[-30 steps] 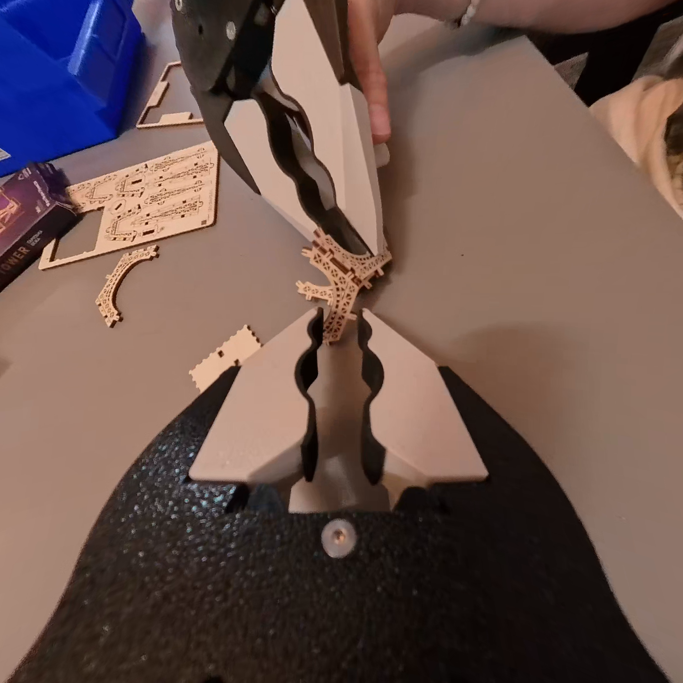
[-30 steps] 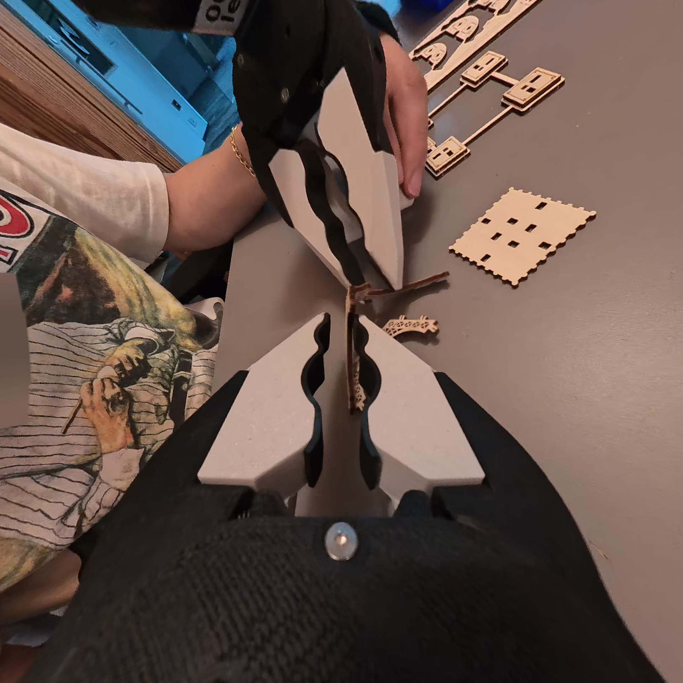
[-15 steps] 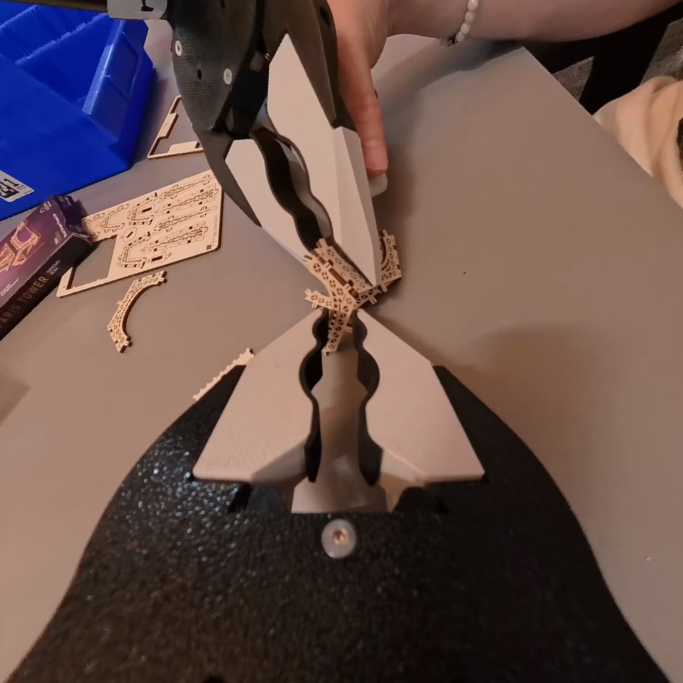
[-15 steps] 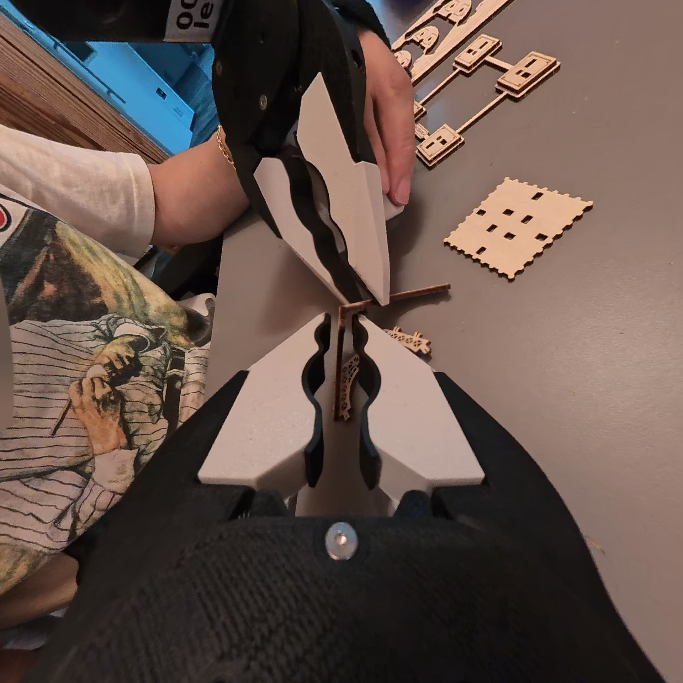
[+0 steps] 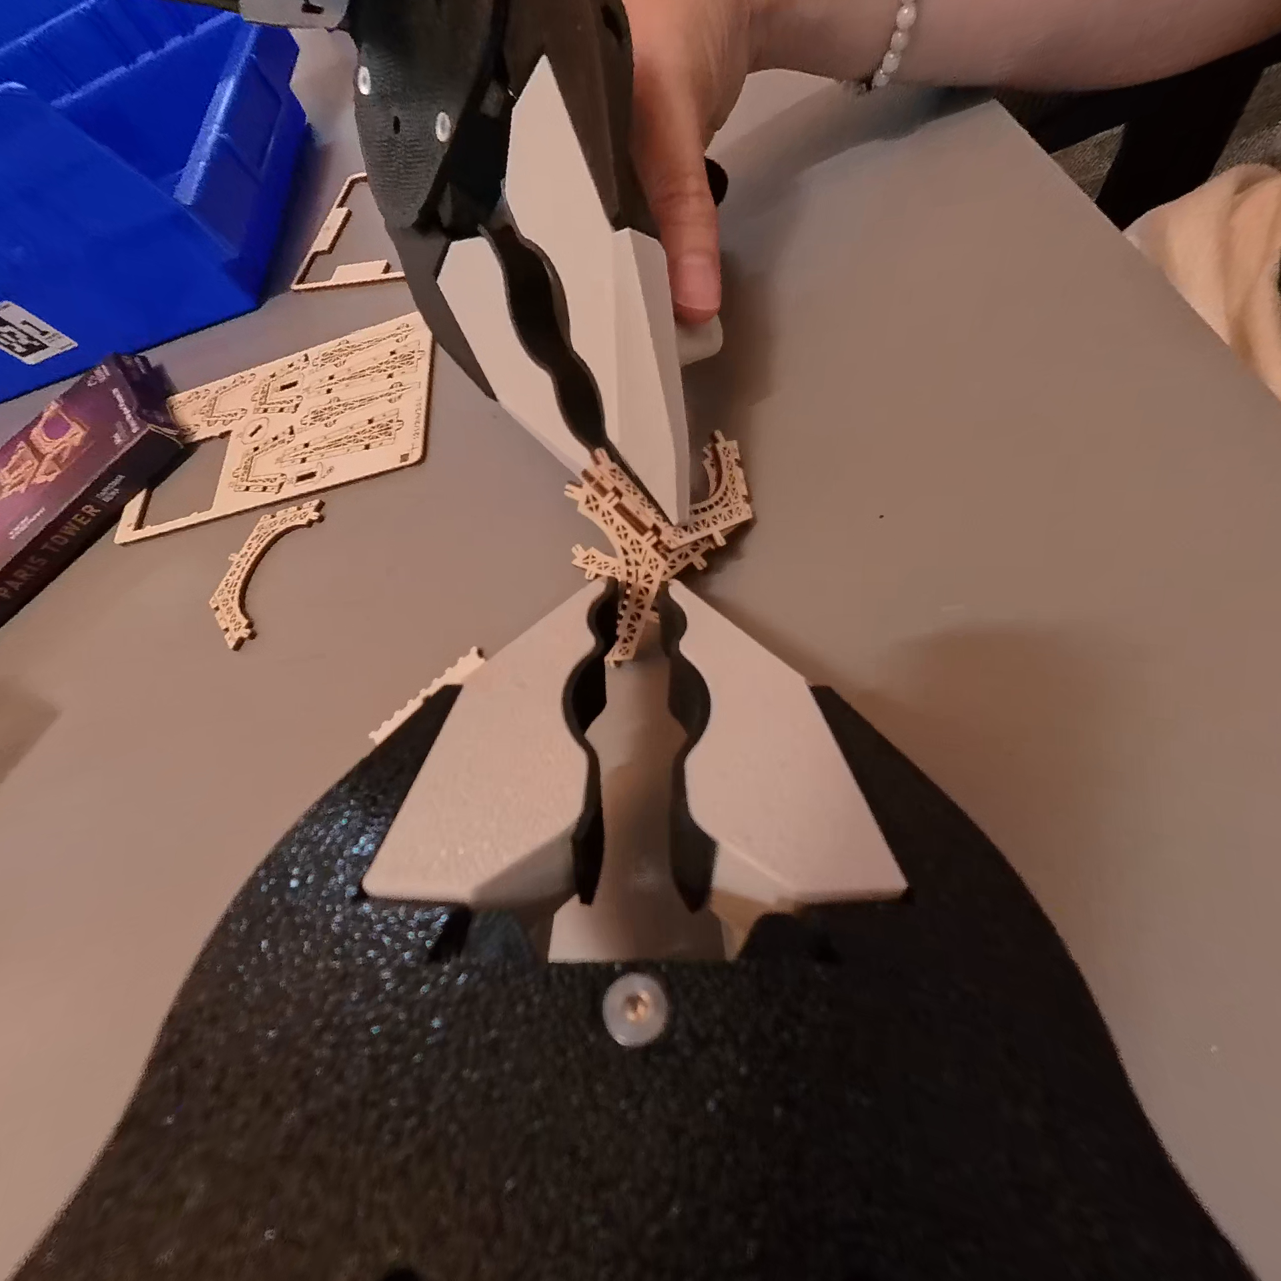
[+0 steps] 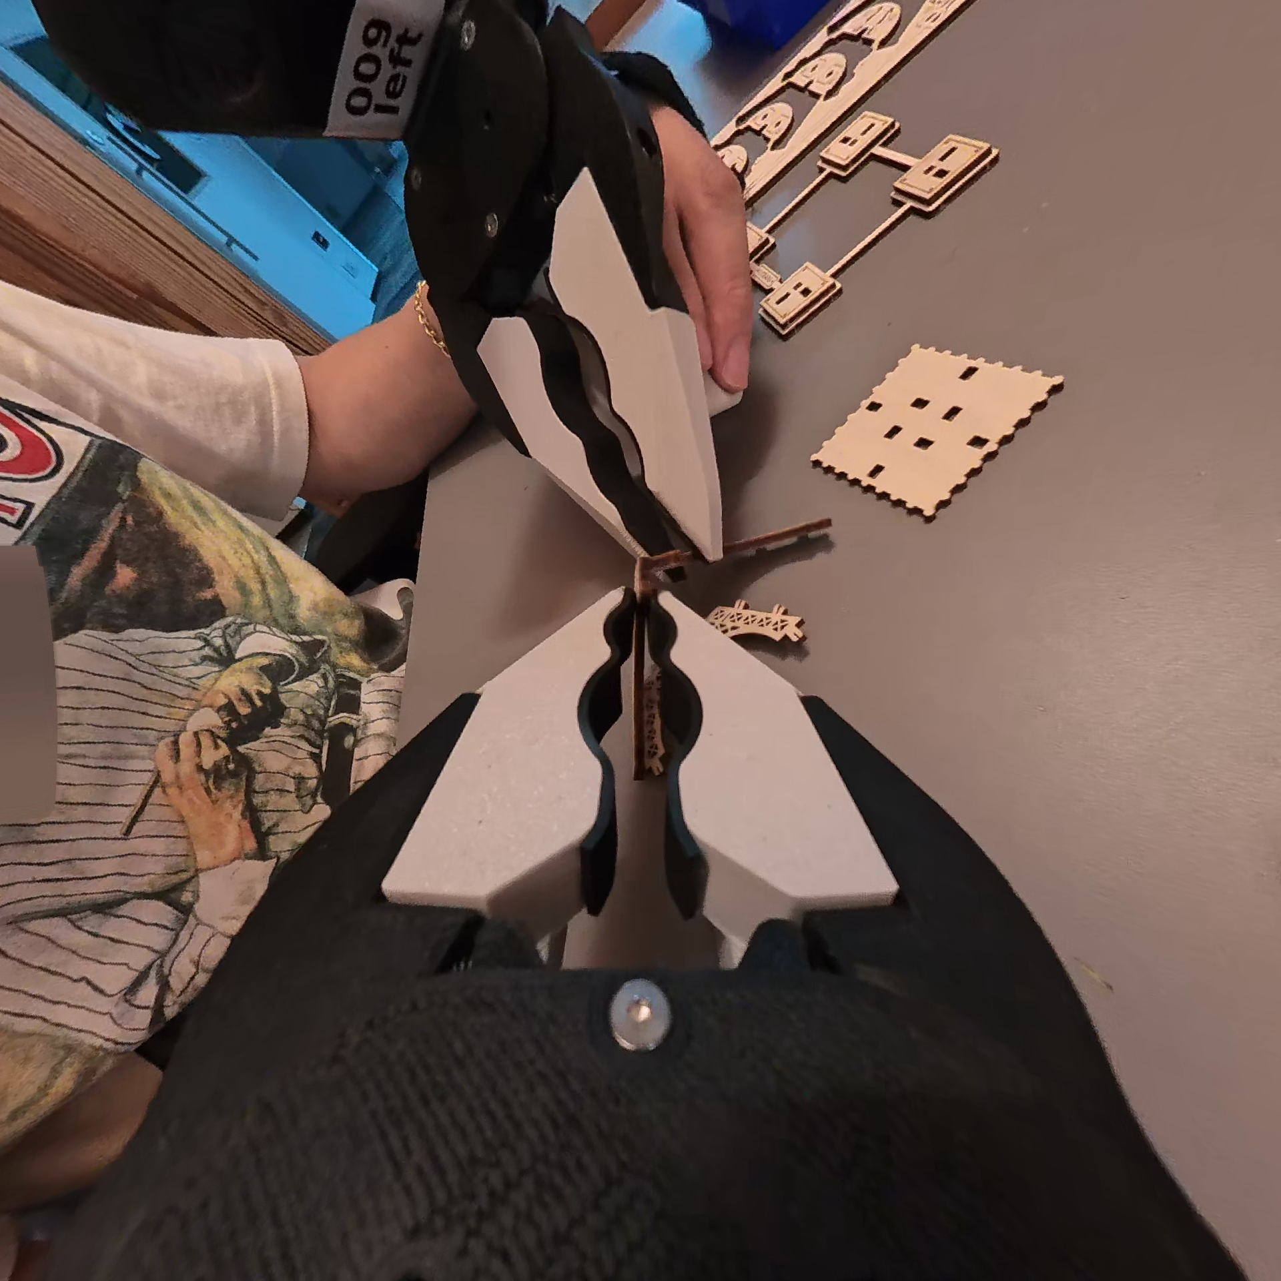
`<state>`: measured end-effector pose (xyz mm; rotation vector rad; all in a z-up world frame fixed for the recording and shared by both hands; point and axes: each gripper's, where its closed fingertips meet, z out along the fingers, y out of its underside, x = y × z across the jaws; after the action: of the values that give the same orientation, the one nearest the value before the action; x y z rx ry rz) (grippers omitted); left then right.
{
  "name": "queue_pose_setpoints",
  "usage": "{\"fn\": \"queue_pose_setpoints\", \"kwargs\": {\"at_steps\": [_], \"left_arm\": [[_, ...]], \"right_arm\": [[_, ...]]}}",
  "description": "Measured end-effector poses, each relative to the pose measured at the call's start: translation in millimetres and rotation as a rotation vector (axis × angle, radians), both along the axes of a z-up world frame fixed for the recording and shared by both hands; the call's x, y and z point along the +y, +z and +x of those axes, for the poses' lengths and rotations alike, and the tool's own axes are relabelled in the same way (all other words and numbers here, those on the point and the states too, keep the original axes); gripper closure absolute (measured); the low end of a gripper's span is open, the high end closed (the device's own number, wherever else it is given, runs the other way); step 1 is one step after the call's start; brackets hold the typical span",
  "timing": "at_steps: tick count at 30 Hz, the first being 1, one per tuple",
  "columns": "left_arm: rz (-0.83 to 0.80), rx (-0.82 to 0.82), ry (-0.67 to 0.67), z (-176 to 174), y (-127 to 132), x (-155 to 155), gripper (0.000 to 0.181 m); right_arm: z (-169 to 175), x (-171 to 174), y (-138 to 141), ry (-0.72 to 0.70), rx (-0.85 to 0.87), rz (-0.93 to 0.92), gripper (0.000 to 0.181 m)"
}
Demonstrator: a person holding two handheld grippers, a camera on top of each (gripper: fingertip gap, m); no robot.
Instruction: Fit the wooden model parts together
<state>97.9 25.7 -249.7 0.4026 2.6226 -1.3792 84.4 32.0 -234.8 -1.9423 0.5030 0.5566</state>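
Note:
Two thin wooden lattice parts meet tip to tip above the grey table (image 5: 970,485). My left gripper (image 5: 638,599) is shut on one lattice part (image 5: 632,617). In the right wrist view this gripper (image 6: 686,551) comes in from above, and its part shows edge-on (image 6: 776,535). My right gripper (image 6: 645,602) is shut on the other part (image 6: 638,693), held upright and edge-on. In the left wrist view this gripper (image 5: 665,502) comes down from above with its part (image 5: 613,502). The parts join at a right angle between the two pairs of tips.
A loose arch piece (image 6: 755,620) lies just beyond the tips, and another (image 5: 260,575) lies to the left. Also on the table are a slotted square plate (image 6: 936,430), cut-out sheets (image 5: 298,430) (image 6: 866,173), a dark box (image 5: 69,471) and a blue bin (image 5: 138,173). A person's torso (image 6: 173,658) is at the table edge. My two grippers' fingertips are within a few centimetres of each other.
Both grippers stay shut on their parts. The right gripper's part went from tilted to straight in its jaws. The left view shifted, and an arch piece now shows behind the right gripper's tips.

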Motion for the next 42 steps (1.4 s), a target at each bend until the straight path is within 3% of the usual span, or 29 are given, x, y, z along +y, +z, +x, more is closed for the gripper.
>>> {"fn": "queue_pose_setpoints", "kwargs": {"at_steps": [26,35,42], "left_arm": [[0.042,0.067,0.042,-1,1,-2,0.174],[-0.061,0.102,-0.013,-10,15,-4,0.164],[-0.088,0.017,-0.066,-25,34,-11,0.174]], "right_arm": [[1,0,0,0.018,-0.026,-0.003,0.18],[-12,-2,15,0.098,0.012,0.103,0.181],[-22,-7,36,0.165,0.056,0.246,0.181]]}}
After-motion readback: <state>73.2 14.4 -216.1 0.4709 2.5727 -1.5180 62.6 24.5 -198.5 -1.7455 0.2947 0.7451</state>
